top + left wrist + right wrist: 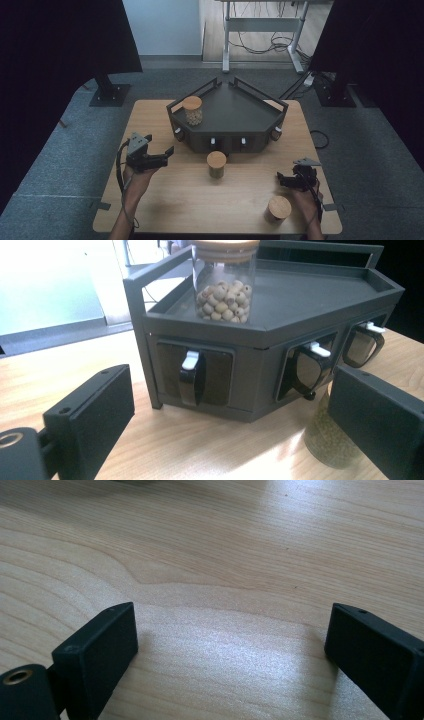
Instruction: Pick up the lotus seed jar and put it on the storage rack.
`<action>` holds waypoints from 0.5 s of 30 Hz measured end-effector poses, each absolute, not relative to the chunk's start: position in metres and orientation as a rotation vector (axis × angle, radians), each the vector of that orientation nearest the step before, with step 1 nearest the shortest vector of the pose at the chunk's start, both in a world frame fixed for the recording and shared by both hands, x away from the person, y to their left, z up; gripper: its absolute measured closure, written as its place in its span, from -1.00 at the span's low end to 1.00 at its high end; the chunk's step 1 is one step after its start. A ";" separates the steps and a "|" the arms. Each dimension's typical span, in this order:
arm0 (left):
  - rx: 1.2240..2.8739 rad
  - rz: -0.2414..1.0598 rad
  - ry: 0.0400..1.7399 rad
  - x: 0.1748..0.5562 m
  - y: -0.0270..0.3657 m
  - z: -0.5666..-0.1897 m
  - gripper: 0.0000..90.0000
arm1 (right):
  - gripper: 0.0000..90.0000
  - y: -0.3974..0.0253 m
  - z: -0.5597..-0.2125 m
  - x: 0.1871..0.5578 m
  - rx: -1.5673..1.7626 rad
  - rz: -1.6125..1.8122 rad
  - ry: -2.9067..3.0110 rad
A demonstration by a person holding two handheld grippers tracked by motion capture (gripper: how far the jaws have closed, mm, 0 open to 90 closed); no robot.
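A dark angular rack (235, 107) with several front drawers stands at the table's back centre. A cork-lidded jar of pale beads (192, 111) stands on its top left corner. A second cork-lidded jar (216, 165) stands on the table just in front of the rack, and a third (279, 208) near the front right edge. My left gripper (166, 156) is open, left of the middle jar, facing the rack (265, 325) and the bead jar (225, 285); the green-filled middle jar (325, 437) sits partly behind its right jaw. My right gripper (281, 180) is open over bare wood (225, 570).
The wooden table (155, 200) has free surface between the two hands. The drawers carry white-tipped handles (191, 360). Beyond the table are grey carpet, black stand bases (107, 92) at both sides, and a desk frame with cables (260, 45).
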State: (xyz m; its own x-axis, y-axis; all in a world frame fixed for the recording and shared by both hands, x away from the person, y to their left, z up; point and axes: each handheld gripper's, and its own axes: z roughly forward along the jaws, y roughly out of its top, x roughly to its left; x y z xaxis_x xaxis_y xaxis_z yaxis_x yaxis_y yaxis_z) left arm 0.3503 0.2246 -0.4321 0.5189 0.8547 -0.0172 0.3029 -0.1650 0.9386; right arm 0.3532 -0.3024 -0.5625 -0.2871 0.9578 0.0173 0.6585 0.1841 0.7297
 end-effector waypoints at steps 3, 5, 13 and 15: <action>1.713 0.657 0.989 0.349 0.226 -0.434 -0.91 | -0.87 -0.302 -0.563 0.353 1.514 0.890 2.018; 1.712 0.655 0.992 0.347 0.228 -0.436 -0.91 | -0.87 -0.302 -0.563 0.353 1.514 0.890 2.018; 1.711 0.671 1.001 0.341 0.234 -0.438 -0.91 | -0.87 -0.302 -0.563 0.353 1.513 0.890 2.018; 1.712 0.673 1.004 0.339 0.236 -0.438 -0.91 | -0.87 -0.302 -0.563 0.353 1.513 0.890 2.018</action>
